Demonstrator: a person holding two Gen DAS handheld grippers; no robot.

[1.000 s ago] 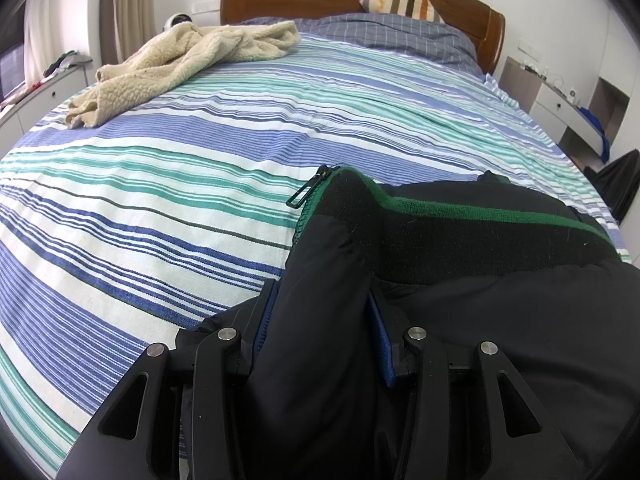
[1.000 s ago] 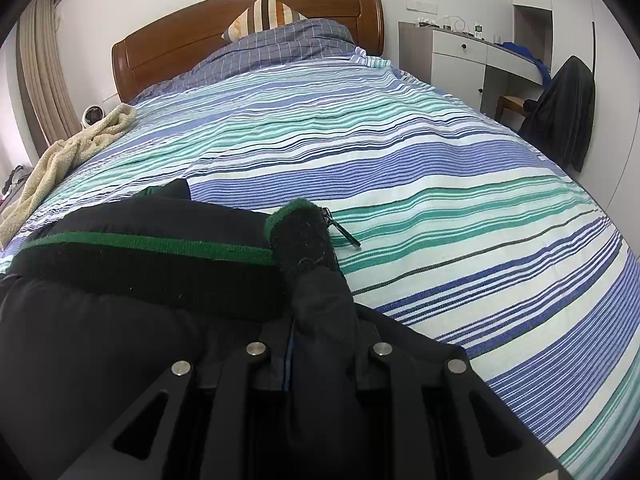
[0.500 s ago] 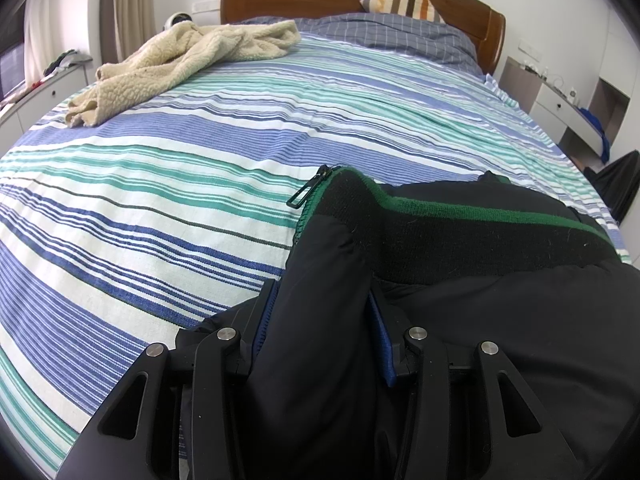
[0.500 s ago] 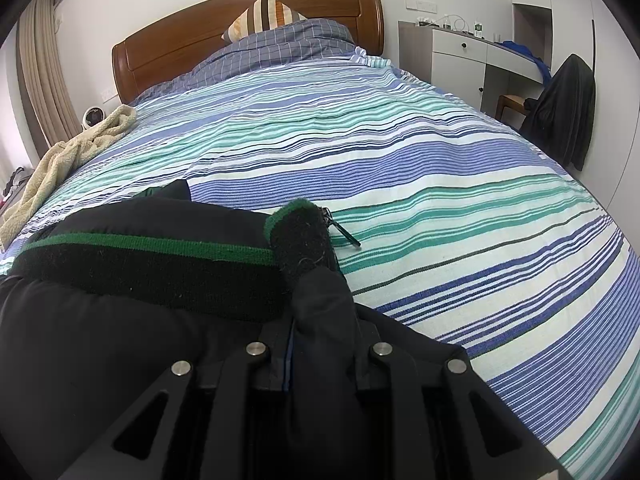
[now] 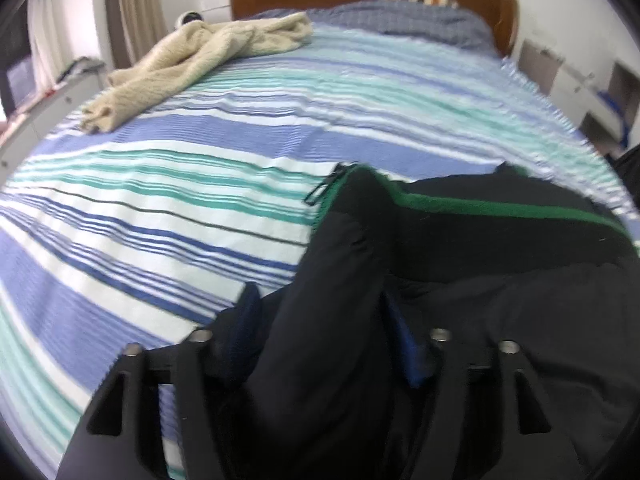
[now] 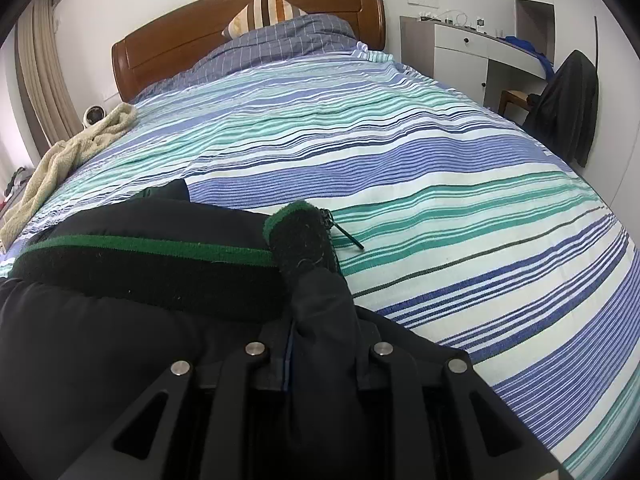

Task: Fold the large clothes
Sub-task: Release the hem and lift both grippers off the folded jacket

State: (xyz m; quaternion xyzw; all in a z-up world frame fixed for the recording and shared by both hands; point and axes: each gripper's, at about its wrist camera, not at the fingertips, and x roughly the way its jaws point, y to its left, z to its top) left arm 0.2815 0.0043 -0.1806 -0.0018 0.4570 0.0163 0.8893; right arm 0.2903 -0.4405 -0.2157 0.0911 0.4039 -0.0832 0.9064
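Right gripper (image 6: 320, 344) is pinched tight on a ridge of the black jacket (image 6: 120, 340), right behind its green-edged collar (image 6: 144, 248). Left gripper (image 5: 320, 320) has just been spreading its jaws; a fold of the jacket sits between them, and the left pad looks clear of the cloth. The jacket lies on the striped bedspread (image 6: 460, 184). Only the right view shows the desk (image 6: 460, 52) and chair (image 6: 568, 100) clearly; the left view, blurry, shows more of the beige fleece (image 5: 192, 60).

Even soft daylight, no hard shadows; left wrist view motion-blurred, right wrist view sharp; fisheye bending, dark vignetted corners.
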